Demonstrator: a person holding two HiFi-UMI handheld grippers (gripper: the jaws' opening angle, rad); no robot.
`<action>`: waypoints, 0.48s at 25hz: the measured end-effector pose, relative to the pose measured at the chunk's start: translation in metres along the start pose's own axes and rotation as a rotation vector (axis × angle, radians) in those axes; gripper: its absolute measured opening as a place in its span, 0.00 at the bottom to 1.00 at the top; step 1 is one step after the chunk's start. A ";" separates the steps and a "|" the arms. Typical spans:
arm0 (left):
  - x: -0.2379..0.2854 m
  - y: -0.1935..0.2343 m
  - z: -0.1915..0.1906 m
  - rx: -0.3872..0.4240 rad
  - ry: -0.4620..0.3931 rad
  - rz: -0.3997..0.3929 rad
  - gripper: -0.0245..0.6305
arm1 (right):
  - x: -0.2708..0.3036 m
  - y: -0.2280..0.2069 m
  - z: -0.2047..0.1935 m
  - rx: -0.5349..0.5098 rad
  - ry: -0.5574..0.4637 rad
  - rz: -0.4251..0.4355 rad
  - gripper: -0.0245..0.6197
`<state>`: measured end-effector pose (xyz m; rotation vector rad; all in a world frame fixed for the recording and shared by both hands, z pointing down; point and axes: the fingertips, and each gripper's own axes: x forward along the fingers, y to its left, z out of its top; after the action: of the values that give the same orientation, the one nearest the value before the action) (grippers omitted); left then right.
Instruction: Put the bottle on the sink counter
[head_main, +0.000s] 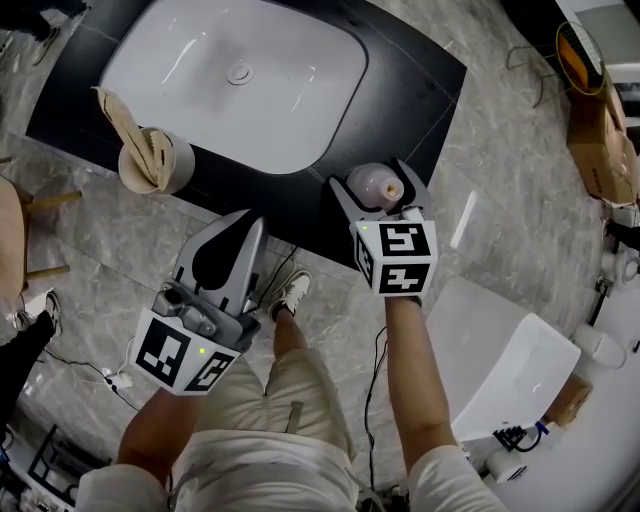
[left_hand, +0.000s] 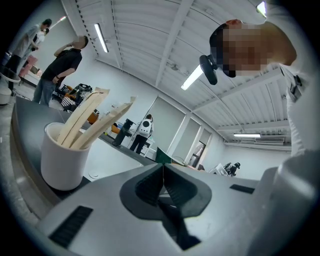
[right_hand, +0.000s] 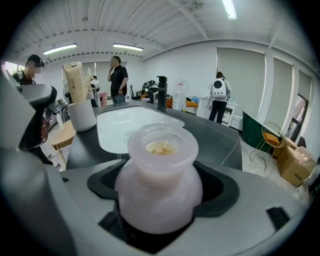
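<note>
Bottle (head_main: 380, 185) first: a pale, squat, wide-mouthed one with something yellowish inside, clamped round its belly between the jaws of the right tool (head_main: 372, 178). It is held at the near right edge of the black counter (head_main: 400, 80). Its neck points forward and up along the jaws, away from the person. How high it sits above the surface I cannot judge.

From the bottle, bare black counter lies at 12 to 1 o'clock, and that looks the likeliest place to set it. The white basin (head_main: 200, 90) spreads out at 10 to 11 o'clock, its rim just beside the tool. So the move would call for going forward or a little right, not left, and for bringing the neck upright first.

At 9 o'clock, well apart, a white cup (head_main: 175, 165) of pale flat sticks stands on the counter's near edge. It is not in the way.

The left tool (head_main: 245, 235) hangs lower at 7 o'clock, over the floor, jaws pressed together on nothing. The right one is plainly nearer.
</note>
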<state>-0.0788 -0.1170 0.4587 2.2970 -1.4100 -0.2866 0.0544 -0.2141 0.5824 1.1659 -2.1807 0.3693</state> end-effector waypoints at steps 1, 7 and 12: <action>-0.001 0.000 0.000 0.000 0.000 0.000 0.06 | 0.000 0.000 0.000 0.001 0.001 0.001 0.68; -0.006 -0.002 0.004 0.003 -0.002 -0.005 0.06 | -0.002 0.001 0.002 0.012 0.002 0.013 0.69; -0.010 0.001 0.006 0.002 0.000 -0.004 0.06 | -0.006 -0.001 0.000 0.040 -0.008 -0.006 0.71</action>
<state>-0.0870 -0.1098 0.4533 2.3018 -1.4068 -0.2868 0.0579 -0.2108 0.5790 1.1974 -2.1851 0.4085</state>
